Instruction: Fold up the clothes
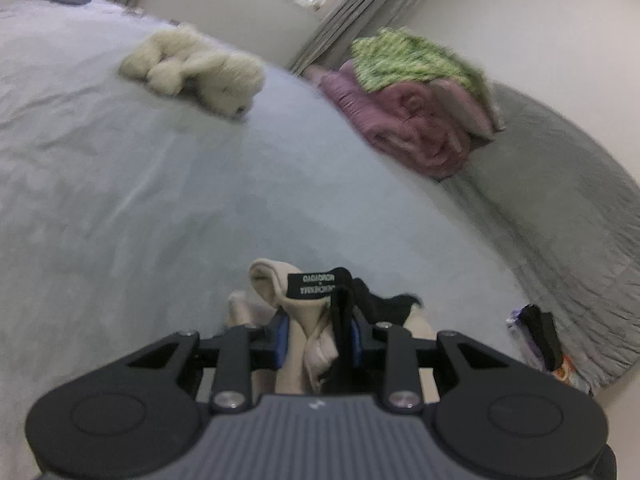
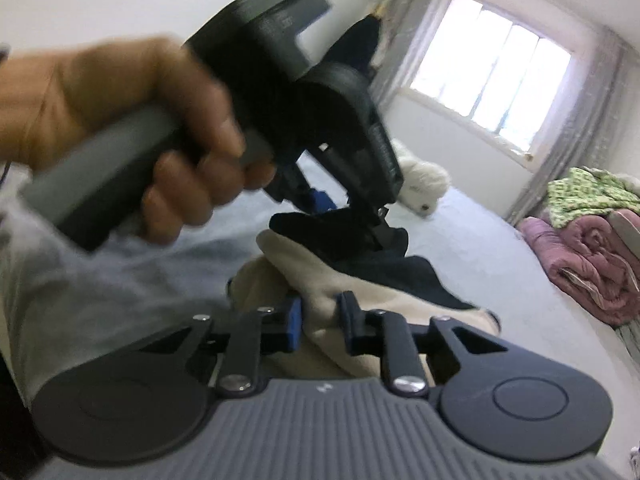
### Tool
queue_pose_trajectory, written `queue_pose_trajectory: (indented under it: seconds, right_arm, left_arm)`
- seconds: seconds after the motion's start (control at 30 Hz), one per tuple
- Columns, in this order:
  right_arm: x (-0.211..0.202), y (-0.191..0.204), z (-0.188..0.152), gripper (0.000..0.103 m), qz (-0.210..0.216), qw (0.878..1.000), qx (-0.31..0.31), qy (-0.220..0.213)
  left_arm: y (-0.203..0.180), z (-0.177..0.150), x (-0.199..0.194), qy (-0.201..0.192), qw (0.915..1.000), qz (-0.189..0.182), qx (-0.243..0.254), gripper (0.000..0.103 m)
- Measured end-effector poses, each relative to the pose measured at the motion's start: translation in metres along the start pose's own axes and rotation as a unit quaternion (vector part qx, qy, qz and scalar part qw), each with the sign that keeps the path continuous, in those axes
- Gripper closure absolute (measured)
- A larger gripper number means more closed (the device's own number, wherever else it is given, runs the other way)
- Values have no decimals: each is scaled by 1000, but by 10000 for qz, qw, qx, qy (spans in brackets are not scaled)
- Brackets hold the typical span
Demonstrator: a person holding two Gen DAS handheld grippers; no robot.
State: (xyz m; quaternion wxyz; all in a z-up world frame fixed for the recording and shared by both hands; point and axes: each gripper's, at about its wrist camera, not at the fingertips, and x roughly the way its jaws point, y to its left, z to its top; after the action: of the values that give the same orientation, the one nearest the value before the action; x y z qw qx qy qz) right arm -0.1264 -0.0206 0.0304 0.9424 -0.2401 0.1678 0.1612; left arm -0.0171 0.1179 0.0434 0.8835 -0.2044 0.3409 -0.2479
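- We had the garment point(image 1: 308, 340), a soft piece in cream and black cloth, bunched up just above the near end of the bed point(image 1: 160, 200), pinched between our two tools.
- Our left hand-held gripper point(image 1: 318, 338) was clamped on a thick gather of it, cream and black folds together, right by the neck label point(image 1: 316, 285).
- Our right hand-held gripper point(image 2: 320, 322) was clamped on a cream fold lower down, just beside the left one, which our bare hand point(image 2: 132, 128) was gripping by its handle.
- We judged the cloth light and limp: it would sag and slide out of any loose hold, so seams, the collar or the hem looked the safest places to take it.
- The black label carried white lettering in two lines, upside down and too blurred for us to read.
- Far off lay a white plush toy point(image 1: 196, 66) and, to the right, rolled pink bedding point(image 1: 420, 120) under a green knit.
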Motion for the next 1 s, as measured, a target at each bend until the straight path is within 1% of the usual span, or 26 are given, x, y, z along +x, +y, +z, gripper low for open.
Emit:
queue_pose_trajectory:
  seconds: [0.03,0.13,0.17,0.2,0.3,0.33,0.4,0.47,0.53,0.6,0.7,0.8,0.9,0.93,1.0]
  right_arm:
    - [3,1,-1,83,4,9999,-79,67]
    - [10,6,-8,84,52,9993,-277,249]
    - [8,6,-10,84,75,9993,-268,255]
    - [6,6,-11,84,98,9993,-245,260]
    - [6,2,-7,82,182,9993,-201,262]
    - [6,1,-6,79,220,9993,-166,248]
    - [3,-5,-5,79,288,9994,-35,196]
    - [-8,-14,-2,80,388,9988,283,32]
    - [-26,-22,0,80,493,9960,725,-169]
    - [-32,-37,3,80,518,9916,1152,-272]
    - [-31,-56,2,80,538,9842,1685,-108]
    - [-16,-60,-8,80,438,9828,1757,371]
    - [-14,-57,-18,81,542,9797,1857,526]
    - [-13,-54,-19,80,536,9802,1826,548]
    - [-8,-51,-21,79,519,9818,1726,598]
  left_arm:
    - [0,0,1,31,10000,6,-23,73]
    - [8,-4,9,334,9991,189,-193,72]
    - [11,-5,10,389,9987,209,-265,70]
    - [13,-4,9,392,9984,203,-353,66]
    - [20,0,3,327,9976,253,-551,61]
    - [19,1,1,289,9976,300,-554,60]
    - [17,4,-8,141,9979,361,-522,58]
    - [14,9,-21,-93,9981,378,-476,56]
    - [9,13,-33,-305,9979,449,-352,56]
    - [3,13,-42,-440,9979,419,-215,56]
    - [-14,5,-45,-429,9989,136,139,57]
    - [-33,-5,-42,-333,9978,-110,558,57]
    - [-47,-15,-32,-153,9959,-241,855,57]
    - [-51,-19,-26,-35,9956,-202,916,57]
    - [-53,-26,-12,222,9944,35,1034,57]
